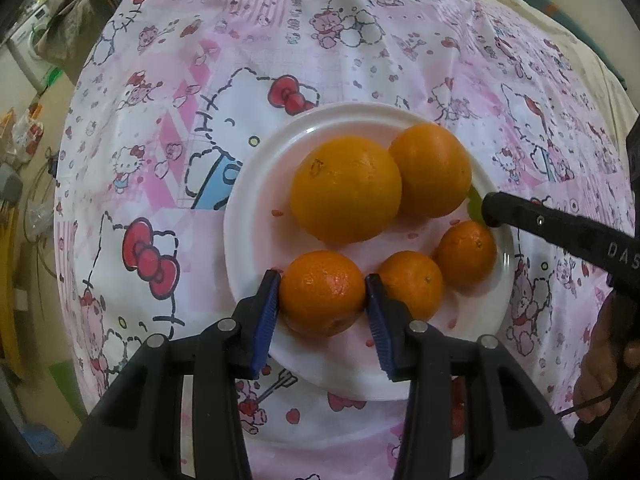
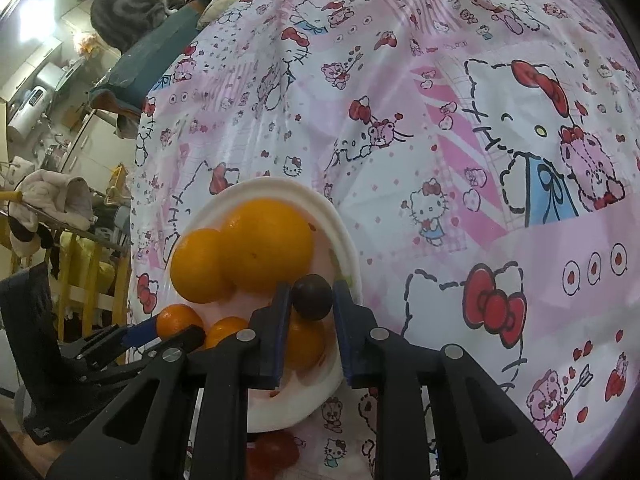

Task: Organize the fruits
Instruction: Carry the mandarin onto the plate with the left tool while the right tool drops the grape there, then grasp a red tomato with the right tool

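Note:
A white plate [image 1: 256, 184] sits on a Hello Kitty tablecloth and holds two large oranges [image 1: 346, 190] [image 1: 432, 170] and three small mandarins. My left gripper [image 1: 322, 294] is shut on the nearest mandarin [image 1: 322, 292], at the plate's near edge. My right gripper [image 2: 312, 300] is shut on a small dark round fruit [image 2: 312, 297] over the plate's right side [image 2: 344, 240]. The right gripper's finger [image 1: 520, 216] shows in the left wrist view, with something green [image 1: 476, 204] behind it. The left gripper [image 2: 160, 330] shows in the right wrist view, holding its mandarin [image 2: 176, 318].
The tablecloth [image 1: 200, 80] covers the whole table; its edge drops off at the left. A red object [image 2: 276, 454] lies on the cloth just below the plate. A grey cat [image 2: 120, 8] sits beyond the far edge. Room clutter [image 2: 48, 200] stands at the left.

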Demonstrator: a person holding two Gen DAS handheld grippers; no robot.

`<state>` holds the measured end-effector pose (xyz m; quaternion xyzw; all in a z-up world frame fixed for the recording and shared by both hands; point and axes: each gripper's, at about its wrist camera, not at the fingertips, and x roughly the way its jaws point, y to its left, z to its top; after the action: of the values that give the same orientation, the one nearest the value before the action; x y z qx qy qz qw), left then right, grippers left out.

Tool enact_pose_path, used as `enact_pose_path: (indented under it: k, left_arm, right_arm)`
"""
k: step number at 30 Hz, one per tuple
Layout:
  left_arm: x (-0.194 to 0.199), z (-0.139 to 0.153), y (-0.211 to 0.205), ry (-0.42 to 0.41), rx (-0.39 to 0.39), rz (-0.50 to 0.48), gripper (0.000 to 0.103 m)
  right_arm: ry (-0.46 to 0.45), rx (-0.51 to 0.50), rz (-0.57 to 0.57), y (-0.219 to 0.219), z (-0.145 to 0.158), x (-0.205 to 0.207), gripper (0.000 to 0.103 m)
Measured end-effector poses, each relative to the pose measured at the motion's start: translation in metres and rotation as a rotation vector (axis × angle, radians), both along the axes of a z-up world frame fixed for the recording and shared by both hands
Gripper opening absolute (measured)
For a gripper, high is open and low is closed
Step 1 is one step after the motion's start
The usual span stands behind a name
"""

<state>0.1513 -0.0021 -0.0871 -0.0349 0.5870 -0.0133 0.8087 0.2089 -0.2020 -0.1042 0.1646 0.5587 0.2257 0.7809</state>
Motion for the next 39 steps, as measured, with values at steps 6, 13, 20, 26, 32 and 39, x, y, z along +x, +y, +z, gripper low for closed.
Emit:
enact_pose_path:
  k: [6, 13, 20, 26, 32, 39]
  left_arm:
    - [-0.001, 0.009, -0.004, -0.049, 0.015, -0.004, 0.075]
    - [-0.001, 0.014, 0.0, -0.072, 0.033, 0.009, 0.082]
    - [-0.006, 0.019, 0.003, -0.091, 0.032, 0.017, 0.082]
    - [-0.011, 0.026, -0.001, -0.119, 0.054, -0.003, 0.082]
    - [-0.019, 0.036, 0.003, -0.143, 0.046, 0.008, 0.082]
    - [-0.039, 0.055, 0.007, -0.167, 0.029, 0.007, 0.082]
  right_arm:
    - [-0.006, 0.024, -0.01, -0.002, 0.004, 0.0, 0.059]
    - [-0.029, 0.018, -0.01, -0.002, 0.011, -0.001, 0.063]
    - [-0.032, 0.007, -0.01, -0.002, 0.012, -0.002, 0.063]
    - [-0.051, 0.021, -0.023, -0.006, 0.022, -0.009, 0.063]
    - [-0.068, 0.029, -0.037, -0.013, 0.035, -0.022, 0.063]
    - [-0.087, 0.035, -0.039, -0.019, 0.053, -0.046, 0.064]
